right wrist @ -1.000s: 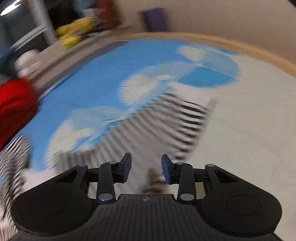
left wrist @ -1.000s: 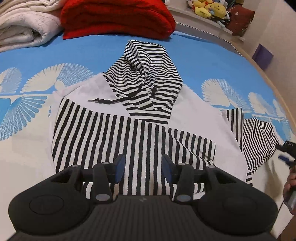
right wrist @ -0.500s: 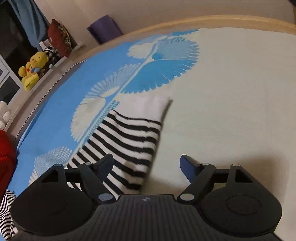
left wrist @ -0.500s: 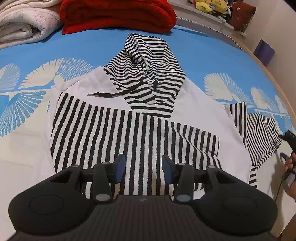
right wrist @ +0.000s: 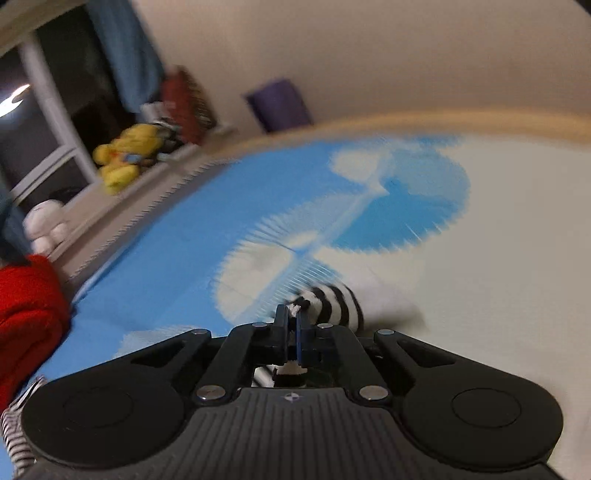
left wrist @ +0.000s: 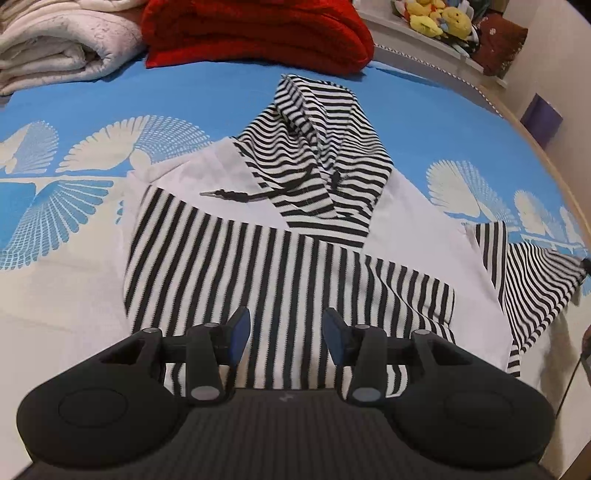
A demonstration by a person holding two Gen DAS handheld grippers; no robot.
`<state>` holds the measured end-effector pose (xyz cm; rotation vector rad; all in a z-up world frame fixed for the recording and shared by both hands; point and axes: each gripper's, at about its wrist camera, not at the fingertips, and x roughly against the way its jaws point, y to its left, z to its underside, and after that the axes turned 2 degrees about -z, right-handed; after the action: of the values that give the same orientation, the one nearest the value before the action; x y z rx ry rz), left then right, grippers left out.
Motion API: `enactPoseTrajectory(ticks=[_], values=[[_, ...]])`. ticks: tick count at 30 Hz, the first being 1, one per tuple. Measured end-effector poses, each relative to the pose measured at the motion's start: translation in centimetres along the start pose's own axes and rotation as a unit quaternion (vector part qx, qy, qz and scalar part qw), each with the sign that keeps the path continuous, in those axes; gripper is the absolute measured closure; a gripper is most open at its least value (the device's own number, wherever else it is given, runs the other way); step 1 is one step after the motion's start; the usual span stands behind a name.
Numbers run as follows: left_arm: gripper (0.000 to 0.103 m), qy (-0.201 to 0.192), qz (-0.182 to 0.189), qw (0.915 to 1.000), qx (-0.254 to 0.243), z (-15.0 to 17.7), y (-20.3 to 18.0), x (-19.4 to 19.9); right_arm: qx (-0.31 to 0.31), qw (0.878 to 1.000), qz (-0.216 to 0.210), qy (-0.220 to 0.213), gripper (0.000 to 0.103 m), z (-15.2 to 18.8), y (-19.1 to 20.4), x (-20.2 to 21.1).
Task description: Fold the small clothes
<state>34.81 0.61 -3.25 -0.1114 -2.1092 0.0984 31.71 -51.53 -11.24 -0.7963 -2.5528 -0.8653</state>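
- We see a small black-and-white striped hoodie with plain white shoulder panels (left wrist: 295, 266) lying flat on the bed's blue-and-cream fan-patterned bedspread (left wrist: 221, 99).
- Its long axis runs from the hem, nearest the left wrist camera, up to the hood; the striped hood (left wrist: 317, 158) points away from us toward the folded red knitted blanket (left wrist: 255, 29) at the far side of the bed.
- One sleeve lies folded across the chest, so its stripes run upright in the left view, while the hood's stripes run crosswise.
- A dark drawstring (left wrist: 229, 194) trails from the hood's neck out to the left over the white panel.
- The other striped sleeve (left wrist: 532, 280) stretches out to the right, at an angle to the body, its end drawn toward the frame's edge.
- Our left hand-held gripper (left wrist: 286, 328) hovers above the hem with its jaws partly apart and nothing between them.
- Our right hand-held gripper (right wrist: 293, 314) is clamped tight on the sleeve cuff (right wrist: 332, 304); the fabric bunches just past the fingertips, lifted off the bedspread. That view is blurred.
- A rolled cream quilt (left wrist: 62, 44) sits beside the red blanket, and yellow plush toys (left wrist: 439, 18) rest on a ledge beyond the bed.
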Motion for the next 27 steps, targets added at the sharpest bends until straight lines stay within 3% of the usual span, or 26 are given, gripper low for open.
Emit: enactPoseTrajectory(ticks=[7, 12, 14, 16, 18, 20, 22, 23, 24, 27], values=[[0.055, -0.014, -0.005, 0.9994, 0.03, -0.6, 2.5, 1.4, 0.11, 0.986, -0.122, -0.021, 0.1, 0.8, 9.2, 5.3], [0.055, -0.022, -0.005, 0.9984, 0.053, -1.0, 4.5, 2.3, 0.177, 0.964, -0.197, -0.011, 0.1, 3.0, 15.6, 8.8], [0.055, -0.025, -0.006, 0.9975, 0.066, -1.2, 5.6, 2.6, 0.199, 0.948, -0.248, 0.004, 0.1, 4.4, 18.5, 10.6], [0.055, -0.027, -0.006, 0.9959, 0.087, -1.5, 7.1, 2.9, 0.236, 0.918, -0.316, 0.047, 0.1, 7.0, 21.8, 12.3], [0.055, -0.028, -0.011, 0.9937, 0.108, -1.8, 8.8, 3.2, 0.279, 0.863, -0.392, 0.155, 0.094, 10.7, 25.1, 13.1], [0.055, -0.033, -0.013, 0.9917, 0.124, -2.1, 10.5, 3.7, 0.316, 0.809, -0.434, 0.24, 0.094, 14.5, 27.0, 13.9], [0.055, -0.038, -0.017, 0.9897, 0.137, -2.4, 12.0, 4.1, 0.343, 0.783, -0.44, 0.275, 0.094, 16.6, 27.8, 14.8], [0.055, -0.04, -0.019, 0.9885, 0.145, -2.5, 12.7, 4.3, 0.348, 0.78, -0.436, 0.284, 0.093, 16.9, 28.0, 15.2], [0.055, -0.04, -0.02, 0.9874, 0.152, -2.6, 13.4, 4.3, 0.346, 0.786, -0.428, 0.282, 0.091, 16.5, 28.1, 15.5], [0.055, -0.038, -0.025, 0.9828, 0.179, -2.8, 15.2, 4.2, 0.311, 0.835, -0.375, 0.257, 0.079, 13.6, 28.3, 15.6]])
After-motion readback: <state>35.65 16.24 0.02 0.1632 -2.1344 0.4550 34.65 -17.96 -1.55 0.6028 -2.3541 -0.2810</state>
